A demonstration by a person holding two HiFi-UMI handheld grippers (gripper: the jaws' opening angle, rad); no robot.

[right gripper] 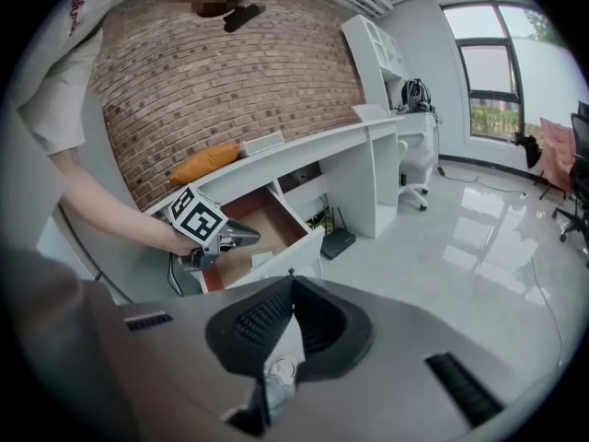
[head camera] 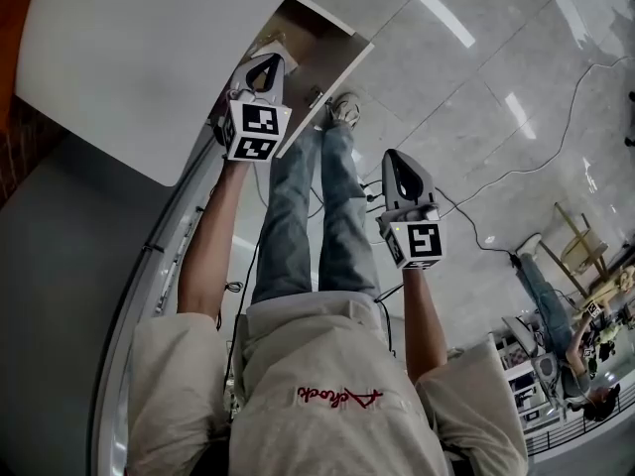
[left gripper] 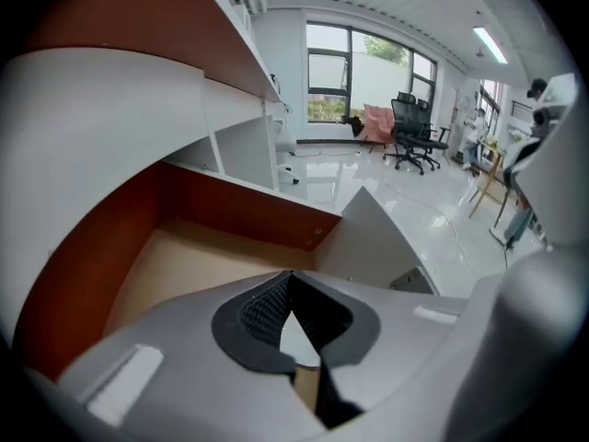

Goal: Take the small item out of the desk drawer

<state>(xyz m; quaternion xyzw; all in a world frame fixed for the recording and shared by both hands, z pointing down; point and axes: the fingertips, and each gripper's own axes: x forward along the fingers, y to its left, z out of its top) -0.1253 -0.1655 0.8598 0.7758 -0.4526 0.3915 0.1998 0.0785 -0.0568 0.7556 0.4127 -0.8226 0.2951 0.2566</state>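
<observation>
The desk drawer [head camera: 335, 56] stands pulled open, with a pale wood bottom [left gripper: 184, 256] and red-brown side walls. A small pale flat item [right gripper: 261, 260] lies in the drawer [right gripper: 276, 212] near its white front. My left gripper [head camera: 268, 59] is shut and empty, its tips over the near part of the drawer. In its own view the left gripper [left gripper: 291, 276] points down into the drawer, and from the right gripper view the left gripper [right gripper: 247, 238] hovers just above the item. My right gripper [head camera: 393, 157] hangs over the floor to the right, apart from the drawer. The right gripper [right gripper: 291, 274] is shut with nothing in it.
The white desk top [head camera: 149, 58] curves along the left. An orange object [right gripper: 207, 162] lies on it. A black box [right gripper: 338, 242] and cables sit on the glossy floor under the desk. My legs [head camera: 317, 216] stand beside the drawer. Office chairs [left gripper: 414, 136] are far off.
</observation>
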